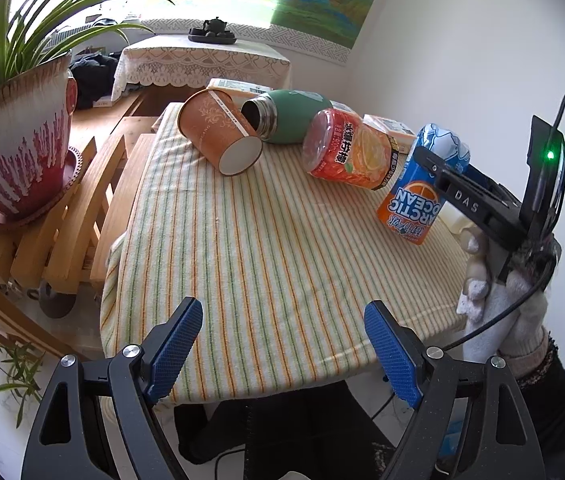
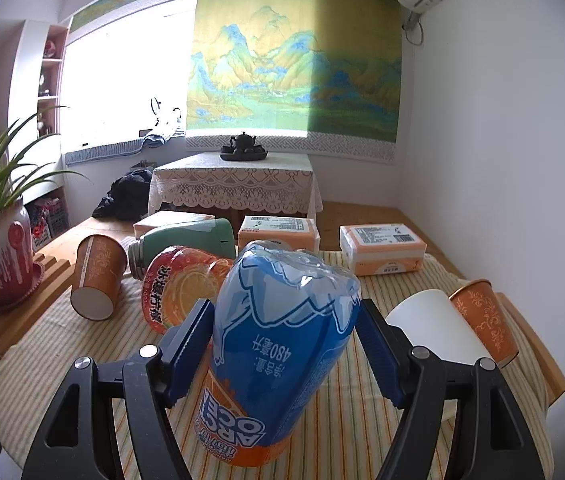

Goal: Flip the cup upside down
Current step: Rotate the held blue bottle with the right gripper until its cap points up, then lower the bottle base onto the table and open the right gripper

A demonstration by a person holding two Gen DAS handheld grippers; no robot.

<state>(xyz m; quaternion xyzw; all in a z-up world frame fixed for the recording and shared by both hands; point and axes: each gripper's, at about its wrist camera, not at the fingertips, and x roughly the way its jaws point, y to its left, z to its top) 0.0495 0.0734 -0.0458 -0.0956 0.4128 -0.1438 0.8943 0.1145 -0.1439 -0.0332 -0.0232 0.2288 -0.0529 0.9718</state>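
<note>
Upside-down Arctic Ocean cup (image 2: 282, 352) clamped in my right gripper (image 2: 282, 344).

My right tongs squeeze the blue-and-orange cup, its printing inverted, over the striped cloth (image 1: 282, 264). My left gripper (image 1: 282, 344) hangs wide and empty at the cloth's near edge. Beyond the cup, an orange paper cup (image 1: 218, 132), green flask (image 1: 286, 116) and red jar (image 1: 350, 152) lie tipped over.
</note>
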